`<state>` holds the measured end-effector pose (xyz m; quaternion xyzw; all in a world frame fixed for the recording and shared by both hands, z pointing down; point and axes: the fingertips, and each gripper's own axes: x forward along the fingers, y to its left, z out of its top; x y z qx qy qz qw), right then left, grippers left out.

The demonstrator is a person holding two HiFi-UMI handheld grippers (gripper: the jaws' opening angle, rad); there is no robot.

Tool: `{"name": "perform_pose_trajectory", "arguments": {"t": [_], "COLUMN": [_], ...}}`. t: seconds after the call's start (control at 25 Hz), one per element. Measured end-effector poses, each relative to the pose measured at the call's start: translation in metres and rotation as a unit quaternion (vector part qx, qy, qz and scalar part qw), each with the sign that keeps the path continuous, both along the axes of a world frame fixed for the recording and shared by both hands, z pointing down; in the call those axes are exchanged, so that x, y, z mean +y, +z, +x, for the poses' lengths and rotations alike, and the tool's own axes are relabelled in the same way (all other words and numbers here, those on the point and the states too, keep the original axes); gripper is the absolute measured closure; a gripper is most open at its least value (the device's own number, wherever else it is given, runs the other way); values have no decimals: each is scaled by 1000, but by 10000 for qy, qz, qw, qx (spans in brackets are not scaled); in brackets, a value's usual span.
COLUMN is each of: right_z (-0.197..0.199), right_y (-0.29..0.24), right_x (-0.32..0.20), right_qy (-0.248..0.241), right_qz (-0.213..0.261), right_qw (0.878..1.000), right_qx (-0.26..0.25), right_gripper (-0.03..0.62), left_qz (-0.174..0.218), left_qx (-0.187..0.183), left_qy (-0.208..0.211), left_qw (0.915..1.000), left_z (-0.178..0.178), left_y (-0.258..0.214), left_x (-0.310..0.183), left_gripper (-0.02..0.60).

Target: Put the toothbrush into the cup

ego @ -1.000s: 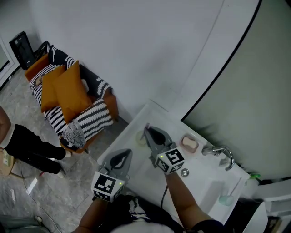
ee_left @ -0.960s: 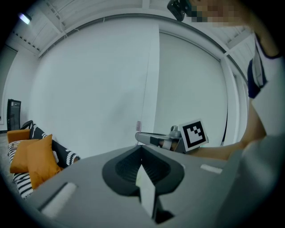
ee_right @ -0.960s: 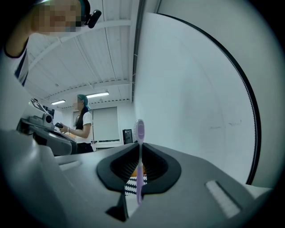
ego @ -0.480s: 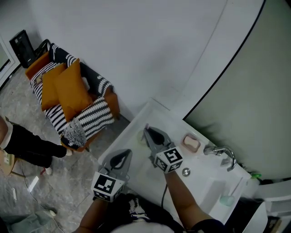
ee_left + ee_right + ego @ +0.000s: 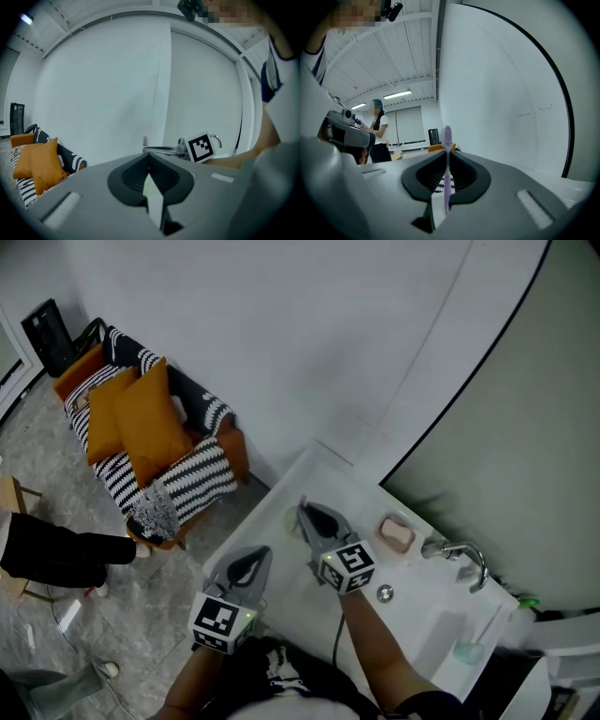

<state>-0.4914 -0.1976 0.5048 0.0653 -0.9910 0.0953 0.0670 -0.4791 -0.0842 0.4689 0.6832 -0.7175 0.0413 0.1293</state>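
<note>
Up close, our right gripper [image 5: 446,154] pinches a purple toothbrush [image 5: 447,168] upright between its jaws, the brush head poking above them. Our left gripper [image 5: 149,158] hangs alongside, jaws pressed together on nothing. A black-and-white square code is the only print on the right marker cube [image 5: 349,562]. Just beyond the right gripper's tips stands the pale cup [image 5: 292,521] on the white washstand [image 5: 323,479]. Farther off sit a pink soap [image 5: 394,533], a chrome tap [image 5: 457,554] and a striped sofa [image 5: 183,486].

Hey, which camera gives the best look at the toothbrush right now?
The right gripper view: the purple toothbrush stands upright, close up, clamped between the right tool's jaws. The left gripper view shows only its small, distant tip above that tool. In the head view it is too small to make out.
</note>
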Motion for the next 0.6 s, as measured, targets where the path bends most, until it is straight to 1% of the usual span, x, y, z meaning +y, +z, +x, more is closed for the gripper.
{"name": "perform_pose_trajectory", "arguments": {"t": [0.4, 0.6], "right_z": [5, 8], "right_y": [22, 38], "right_x": [3, 2], "right_qy": [-1, -16], "right_qz": [-148, -318], "right_qw": [9995, 9984], "right_qx": [275, 475], "right_gripper": [565, 563], "left_qz": [-52, -34], "left_qx": [16, 11], "left_qy": [-41, -58], "left_qw": [10000, 10000], "left_z": [-1, -2], "left_y": [1, 2], "left_x": [2, 2], "left_gripper": [581, 581]}}
